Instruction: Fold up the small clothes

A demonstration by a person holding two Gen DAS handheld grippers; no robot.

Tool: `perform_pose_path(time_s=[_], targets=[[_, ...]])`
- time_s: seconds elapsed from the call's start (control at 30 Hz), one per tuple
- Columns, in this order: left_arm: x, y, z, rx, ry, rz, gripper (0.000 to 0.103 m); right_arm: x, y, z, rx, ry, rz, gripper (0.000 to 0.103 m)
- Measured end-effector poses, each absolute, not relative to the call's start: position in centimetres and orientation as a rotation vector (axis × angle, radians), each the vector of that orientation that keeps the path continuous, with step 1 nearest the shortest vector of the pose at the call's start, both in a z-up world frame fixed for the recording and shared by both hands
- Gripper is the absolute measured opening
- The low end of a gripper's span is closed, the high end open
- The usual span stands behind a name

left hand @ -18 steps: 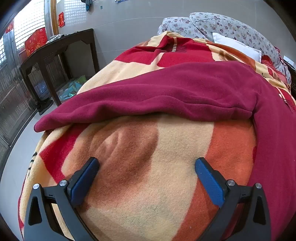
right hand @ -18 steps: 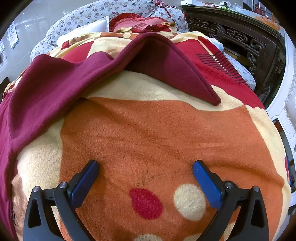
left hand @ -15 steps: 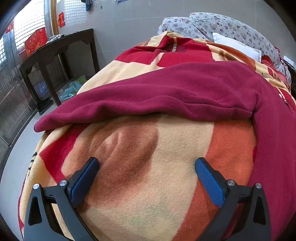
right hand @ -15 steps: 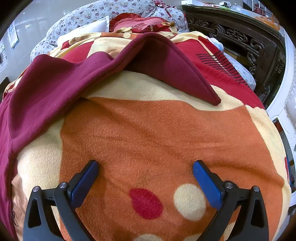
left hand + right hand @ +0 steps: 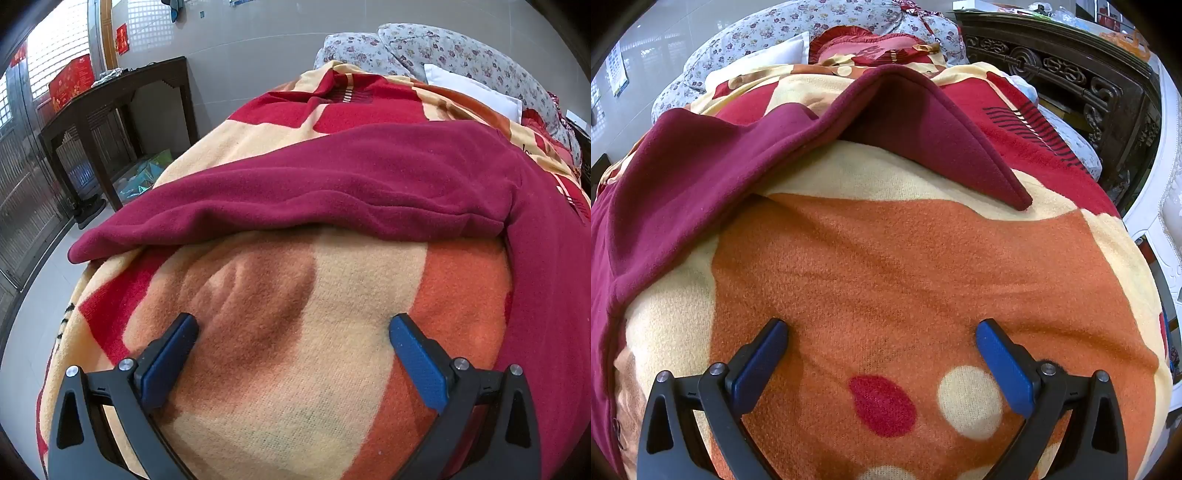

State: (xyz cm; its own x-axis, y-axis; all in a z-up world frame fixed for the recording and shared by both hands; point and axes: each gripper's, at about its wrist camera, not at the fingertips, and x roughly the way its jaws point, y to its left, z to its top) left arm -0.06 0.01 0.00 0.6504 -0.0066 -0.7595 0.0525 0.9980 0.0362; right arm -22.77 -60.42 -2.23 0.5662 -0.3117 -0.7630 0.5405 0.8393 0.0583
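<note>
A bed covered by a patterned blanket (image 5: 295, 387) in orange, cream and red fills a tiled room, with floral pillows (image 5: 443, 51) at its head, a dark wooden side table (image 5: 110, 99) along the wall on one side and a carved dark cabinet (image 5: 1071, 74) on the other. A maroon fleece garment (image 5: 351, 184) lies spread across the blanket, one pointed corner (image 5: 960, 147) reaching toward the cabinet side. The left gripper (image 5: 293, 332) and the right gripper (image 5: 881, 338) both hang above bare blanket just short of the garment, blue-padded jaws spread wide and grasping nothing.
</note>
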Motion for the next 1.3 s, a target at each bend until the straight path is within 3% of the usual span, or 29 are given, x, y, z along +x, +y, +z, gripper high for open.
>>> perform_pose_path(time_s=[0.57, 0.9, 1.3], targets=[[-5.0, -2.2, 3.7, 0.159, 0.779, -0.095, 0.103, -24.1, -59.0, -0.8, 0.396, 0.855, -0.516, 0.103], [-9.9, -6.5, 7.2, 0.165, 0.709, -0.241, 0.103, -28.1, -46.4, 6.0, 0.256, 0.731, -0.401, 0.103], [-12.5, -9.6, 9.3, 0.138, 0.668, -0.321, 0.103, -24.2, -32.8, 9.4, 0.205, 0.695, -0.263, 0.103]])
